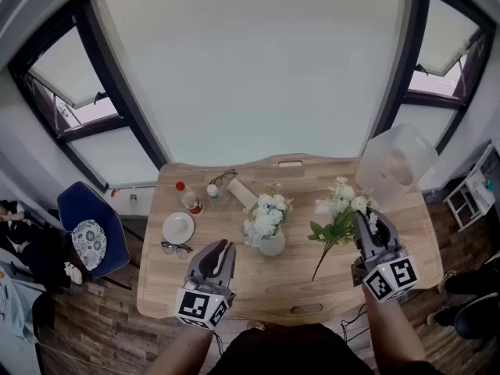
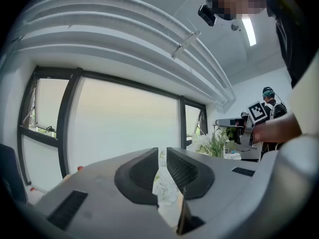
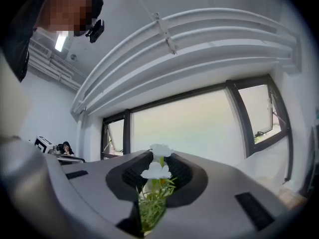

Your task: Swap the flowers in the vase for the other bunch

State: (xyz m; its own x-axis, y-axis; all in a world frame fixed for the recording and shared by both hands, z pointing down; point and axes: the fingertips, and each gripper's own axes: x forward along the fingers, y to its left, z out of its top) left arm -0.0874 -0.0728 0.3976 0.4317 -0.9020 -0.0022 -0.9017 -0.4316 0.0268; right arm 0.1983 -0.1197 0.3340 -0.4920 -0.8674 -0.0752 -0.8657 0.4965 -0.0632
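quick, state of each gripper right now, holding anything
left gripper: closed, holding nothing
right gripper: closed on the loose flower bunch

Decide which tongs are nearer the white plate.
Left. The left tongs hang just right of the plate; the right tongs are much farther right, beyond the vase, gripping the loose flower bunch.

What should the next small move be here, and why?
Probably open the left gripper and reach it toward the flowers in the vase. Its fingers are shut on nothing, the vase is still full, and the right gripper grips the other bunch.
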